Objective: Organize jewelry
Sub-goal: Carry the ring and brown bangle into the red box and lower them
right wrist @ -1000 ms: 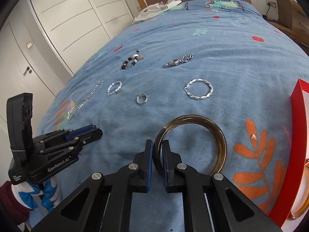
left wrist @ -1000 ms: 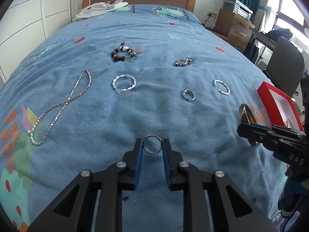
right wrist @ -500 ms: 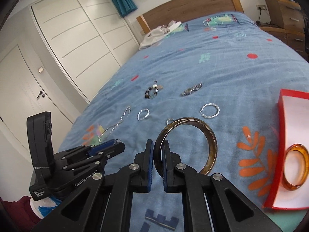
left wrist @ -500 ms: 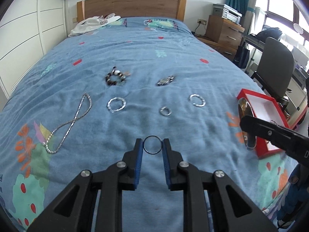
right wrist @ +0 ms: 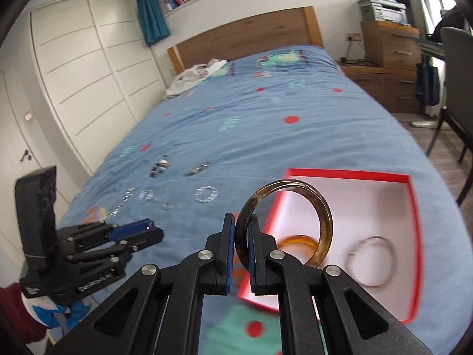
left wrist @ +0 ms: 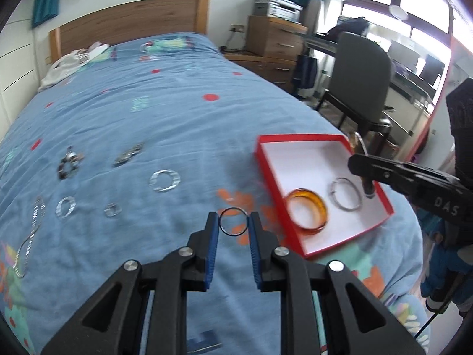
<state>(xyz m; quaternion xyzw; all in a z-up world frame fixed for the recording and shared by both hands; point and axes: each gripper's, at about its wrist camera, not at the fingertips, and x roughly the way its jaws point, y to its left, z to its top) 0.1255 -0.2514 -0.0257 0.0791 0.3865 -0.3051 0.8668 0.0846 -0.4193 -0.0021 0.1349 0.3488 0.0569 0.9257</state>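
I am mid-carry with both hands, taking two rings from the bedspread to the red box. My left gripper holds a thin dark ring across its width, the blue pads set narrow against its two sides. My right gripper is nearly shut, pinching the rim of a brown translucent bangle that stands upright above the pads.

In the left wrist view the box lies at two o'clock from my left jaws, near but not under them. In the right wrist view it sits at about three o'clock, and the bangle hangs over its near left corner. Inside it already lie an orange bangle and a thin silver hoop, side by side.

I judge the next move to be placing: bring the brown bangle over the bare white floor beyond the other two, lower it, then part the pads. The thin ring needs a further swing towards two o'clock first, so my hands should take turns and not crowd the box.

Left on the blue bedspread, around ten o'clock of my left jaws, are a twisted silver bangle, two smaller rings, a beaded bracelet, a link bracelet and a long chain; blur hides their detail.

Writing: "DAS" shows in pale letters on the right gripper's body in the left wrist view. The left gripper's body carries a pale word in the right wrist view, too smeared to read.
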